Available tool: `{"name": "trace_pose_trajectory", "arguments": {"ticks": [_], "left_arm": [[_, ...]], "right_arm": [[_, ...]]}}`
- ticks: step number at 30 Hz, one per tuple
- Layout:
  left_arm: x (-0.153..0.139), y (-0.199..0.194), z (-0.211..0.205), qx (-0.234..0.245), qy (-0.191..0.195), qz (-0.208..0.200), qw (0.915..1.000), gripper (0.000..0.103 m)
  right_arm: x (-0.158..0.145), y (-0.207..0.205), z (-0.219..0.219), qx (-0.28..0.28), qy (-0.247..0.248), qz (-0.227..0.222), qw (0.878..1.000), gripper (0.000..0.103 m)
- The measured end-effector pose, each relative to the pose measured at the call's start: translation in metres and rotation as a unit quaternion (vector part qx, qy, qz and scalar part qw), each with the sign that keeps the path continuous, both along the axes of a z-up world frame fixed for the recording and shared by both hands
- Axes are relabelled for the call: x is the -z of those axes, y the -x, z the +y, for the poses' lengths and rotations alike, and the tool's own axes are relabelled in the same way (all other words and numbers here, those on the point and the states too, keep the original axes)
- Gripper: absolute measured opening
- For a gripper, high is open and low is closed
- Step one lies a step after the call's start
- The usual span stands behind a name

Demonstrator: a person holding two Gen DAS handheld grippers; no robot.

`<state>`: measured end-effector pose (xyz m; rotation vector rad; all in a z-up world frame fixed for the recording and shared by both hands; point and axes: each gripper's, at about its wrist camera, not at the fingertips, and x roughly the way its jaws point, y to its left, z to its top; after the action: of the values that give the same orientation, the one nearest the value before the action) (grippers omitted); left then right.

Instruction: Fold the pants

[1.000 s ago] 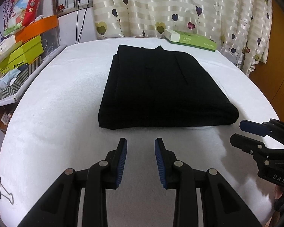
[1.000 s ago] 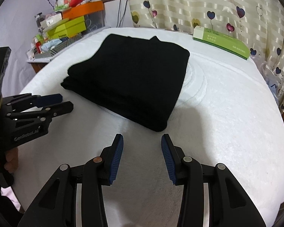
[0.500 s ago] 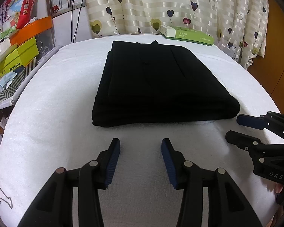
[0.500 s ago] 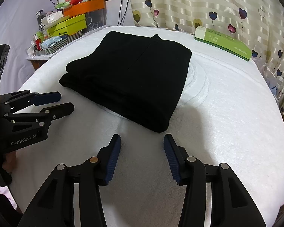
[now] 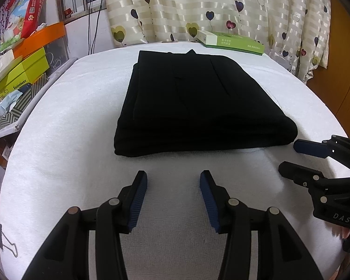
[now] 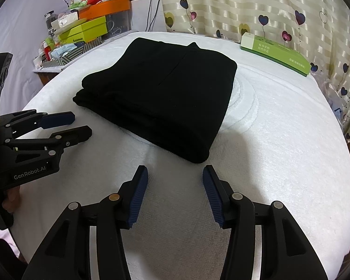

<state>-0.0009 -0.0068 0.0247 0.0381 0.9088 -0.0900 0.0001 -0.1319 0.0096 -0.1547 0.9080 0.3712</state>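
**Hovering both grippers off a finished-looking fold**

Looking down on the white towel-covered tabletop point(image 5: 58, 140), I've got a wide, bare work surface, which is why the fold sits flat with no bunching beneath it. Centre of that surface lie the black pants point(image 5: 193, 107), stacked into a thick rectangle of layers, the rounded fold edge facing me, so I judge the folding is essentially done. At the far rim, well apart from the cloth, rests a green box point(image 5: 231, 42), out of my working lane. Off the left side, a shelf of clutter point(image 5: 16, 74) stays clear of the tabletop.

Now the tools: my left gripper point(image 5: 173, 198) hangs just short of the near edge, fingers spread apart and holding nothing. My right gripper point(image 6: 175, 196) sits near the pants' right corner, fingers likewise parted and empty. Neither touches the fabric; I read that as standing back to check the stack.
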Motion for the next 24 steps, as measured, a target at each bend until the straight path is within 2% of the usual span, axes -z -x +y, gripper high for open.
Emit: {"name": "trace_pose_trajectory", "arguments": {"ticks": [15, 20, 24], "left_arm": [[0.0, 0.0, 0.0, -0.001, 0.0, 0.0, 1.0, 0.05], [0.0, 0.0, 0.0, -0.001, 0.002, 0.0, 1.0, 0.05], [-0.004, 0.001, 0.007, -0.003, 0.016, 0.006, 0.9999, 0.05]], "right_arm": [[-0.001, -0.001, -0.001, 0.0, -0.004, 0.001, 1.0, 0.051], [-0.007, -0.004, -0.015, 0.006, -0.055, 0.009, 0.998, 0.051], [-0.022, -0.013, -0.026, 0.012, -0.084, -0.003, 0.996, 0.051]]}}
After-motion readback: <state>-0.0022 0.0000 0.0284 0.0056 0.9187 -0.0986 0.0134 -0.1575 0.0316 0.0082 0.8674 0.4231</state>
